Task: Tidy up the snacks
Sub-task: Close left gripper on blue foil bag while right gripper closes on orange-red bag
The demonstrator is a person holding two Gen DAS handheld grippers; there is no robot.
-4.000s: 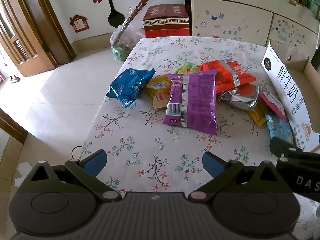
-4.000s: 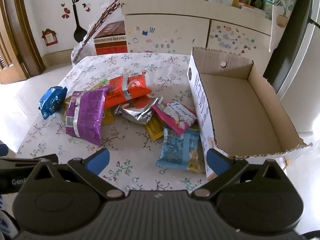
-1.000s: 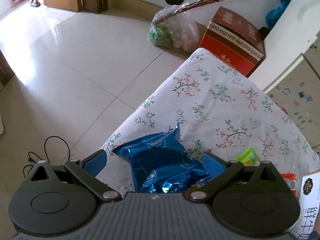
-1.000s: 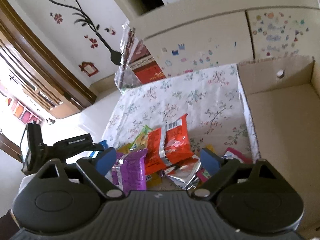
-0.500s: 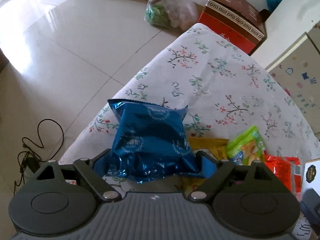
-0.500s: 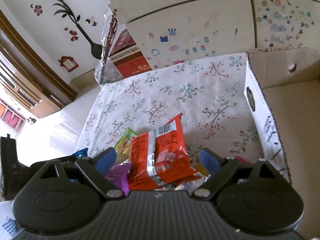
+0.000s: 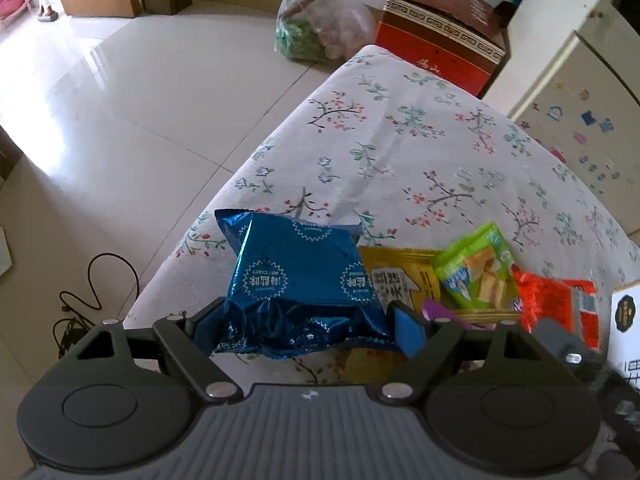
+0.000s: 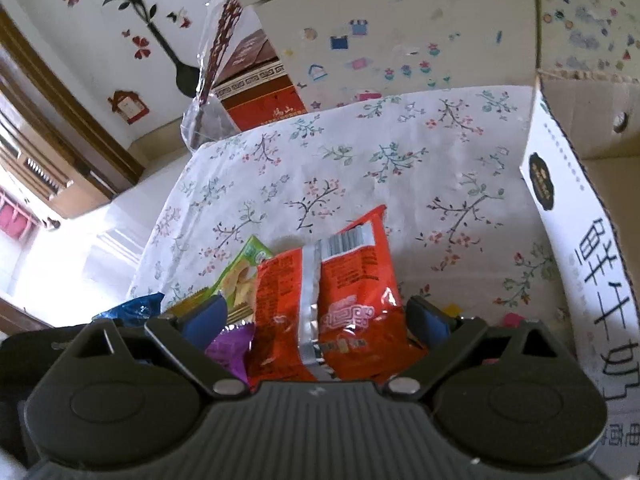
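Observation:
My left gripper (image 7: 306,326) is shut on a blue snack bag (image 7: 296,280) and crumples its near end, at the left edge of the flowered table (image 7: 420,152). Beside it lie a yellow packet (image 7: 400,280), a green packet (image 7: 476,270) and an orange bag (image 7: 556,300). My right gripper (image 8: 320,320) straddles the orange bag (image 8: 340,304) with its jaws apart on both sides of it. A purple bag (image 8: 230,350) and the green packet (image 8: 244,270) lie to its left. The open cardboard box (image 8: 572,184) stands on the right.
A red-brown carton (image 7: 440,44) and a clear plastic bag (image 7: 320,28) sit on the floor beyond the table. A pale cabinet with stickers (image 8: 420,32) stands behind the table. A black cable (image 7: 84,292) lies on the tiled floor at the left.
My left gripper has closed on the blue bag and squeezed it. My right gripper has moved down and forward over the orange bag, which now lies between its jaws.

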